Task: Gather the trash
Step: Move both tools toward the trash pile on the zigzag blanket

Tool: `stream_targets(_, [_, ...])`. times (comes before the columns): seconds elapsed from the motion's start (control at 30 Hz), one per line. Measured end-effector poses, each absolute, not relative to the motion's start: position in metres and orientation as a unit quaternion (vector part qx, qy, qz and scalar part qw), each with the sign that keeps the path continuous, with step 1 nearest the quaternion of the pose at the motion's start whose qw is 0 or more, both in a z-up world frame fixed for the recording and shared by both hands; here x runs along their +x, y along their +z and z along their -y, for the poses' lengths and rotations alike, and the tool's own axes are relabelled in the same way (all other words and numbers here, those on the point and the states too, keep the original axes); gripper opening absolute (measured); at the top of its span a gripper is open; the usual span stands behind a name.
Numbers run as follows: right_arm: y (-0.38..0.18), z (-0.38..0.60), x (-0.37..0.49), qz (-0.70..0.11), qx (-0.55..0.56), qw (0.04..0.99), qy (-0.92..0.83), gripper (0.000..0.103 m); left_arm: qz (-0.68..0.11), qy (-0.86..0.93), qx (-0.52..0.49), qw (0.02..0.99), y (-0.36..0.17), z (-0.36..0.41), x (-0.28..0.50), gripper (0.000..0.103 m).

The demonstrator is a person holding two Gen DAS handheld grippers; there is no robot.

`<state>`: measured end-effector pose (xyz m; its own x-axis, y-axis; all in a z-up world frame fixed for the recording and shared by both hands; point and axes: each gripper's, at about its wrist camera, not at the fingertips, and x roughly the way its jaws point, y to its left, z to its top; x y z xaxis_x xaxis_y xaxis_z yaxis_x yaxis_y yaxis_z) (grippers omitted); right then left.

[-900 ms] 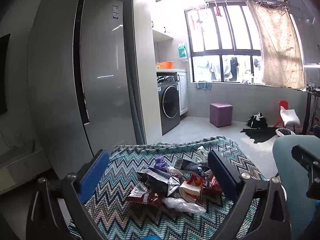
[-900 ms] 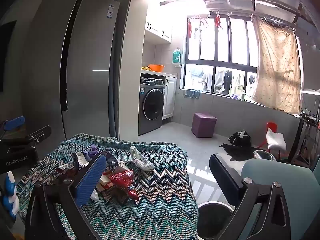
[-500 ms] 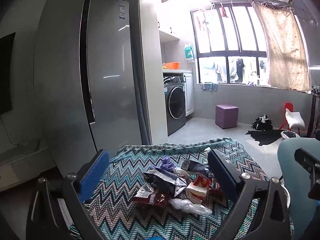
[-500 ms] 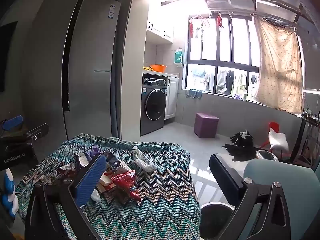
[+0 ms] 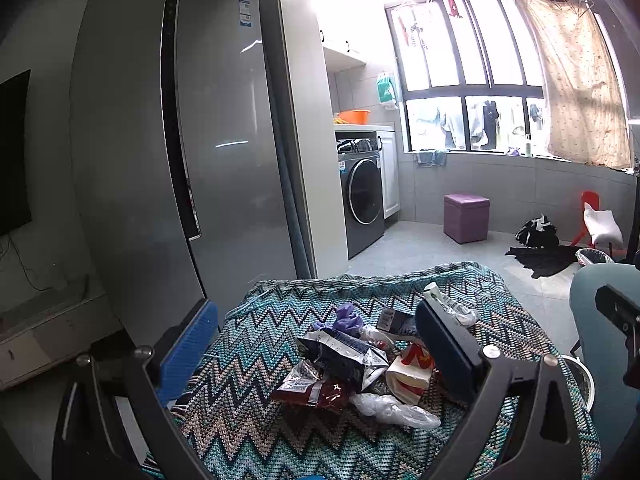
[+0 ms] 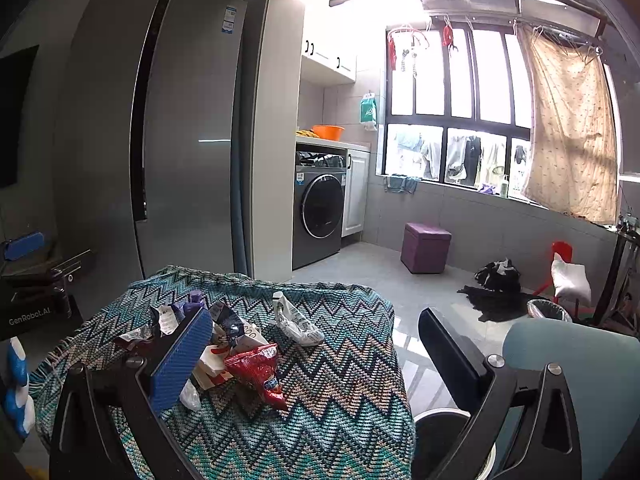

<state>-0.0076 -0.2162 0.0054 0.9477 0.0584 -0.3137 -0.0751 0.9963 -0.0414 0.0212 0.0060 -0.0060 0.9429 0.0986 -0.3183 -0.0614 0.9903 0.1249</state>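
A pile of trash lies on a table under a zigzag cloth (image 5: 256,392): a dark foil bag (image 5: 344,356), a maroon wrapper (image 5: 312,390), a red and white carton (image 5: 412,372), a clear plastic bag (image 5: 394,410), a purple glove (image 5: 348,318). In the right wrist view I see a red snack bag (image 6: 258,372) and a white wrapper (image 6: 298,322) on the cloth (image 6: 340,392). My left gripper (image 5: 320,354) is open above the pile, empty. My right gripper (image 6: 316,352) is open, empty, over the table's right side.
A white-rimmed bin (image 6: 448,440) stands on the floor right of the table, beside a teal chair (image 6: 580,384). A tall grey fridge (image 5: 180,160) stands behind the table. Farther back are a washing machine (image 6: 318,216), a purple stool (image 6: 426,246) and dark clothes (image 6: 496,284).
Both views have drifted slightly; the room has shifted a little right in the left wrist view. Both grippers stay open and the trash has not moved.
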Motion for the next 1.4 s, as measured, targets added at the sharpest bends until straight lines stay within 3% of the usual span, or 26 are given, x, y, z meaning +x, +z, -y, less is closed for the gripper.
stream_targets(1.4, [-0.015,0.217,0.017,-0.196,-0.022,0.98,0.035,0.103,-0.238,-0.002,0.078,0.968,-0.041,0.002,0.059,0.1])
